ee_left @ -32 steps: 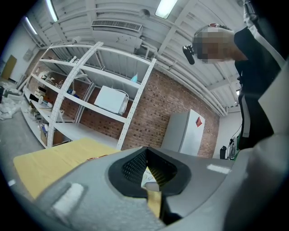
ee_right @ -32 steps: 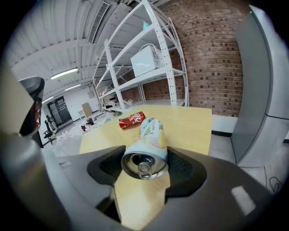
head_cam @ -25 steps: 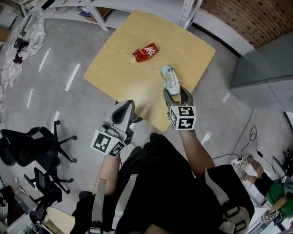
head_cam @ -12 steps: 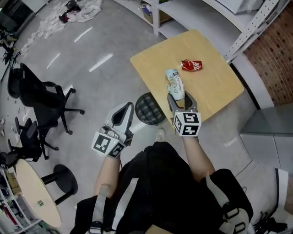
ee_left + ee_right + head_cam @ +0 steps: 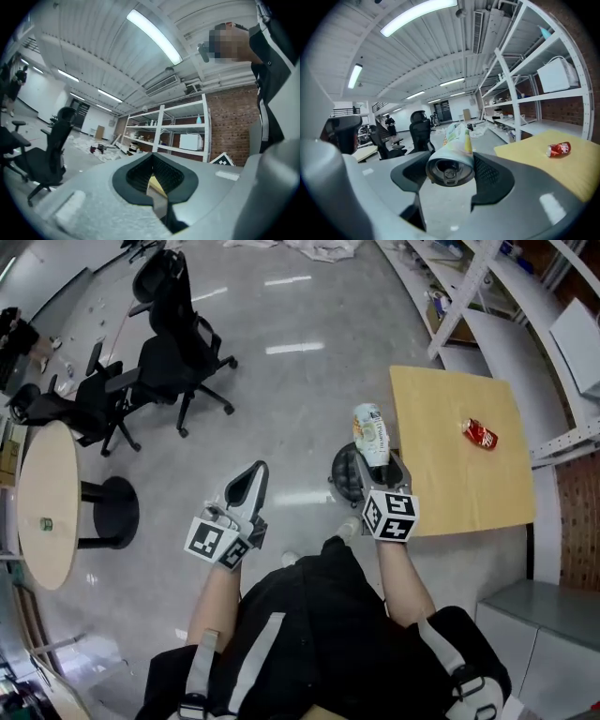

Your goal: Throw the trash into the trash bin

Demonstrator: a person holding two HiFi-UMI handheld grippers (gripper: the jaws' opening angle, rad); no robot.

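Drink can [image 5: 372, 434], pale and printed, is pinched across its lower body by the right claw's [image 5: 376, 463] wide-set jaws, opened top toward the wrist. It looks light, thin-walled and easy to dent, so a gentle mid-body hold suits it. The left claw [image 5: 251, 482] is pressed together, empty. Since a second ago, the table [image 5: 450, 474] has swung from ahead of the right claw to its right. A black mesh bin [image 5: 340, 476] now sits just below.

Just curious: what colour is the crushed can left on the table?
Red can; clearest in the right gripper view.
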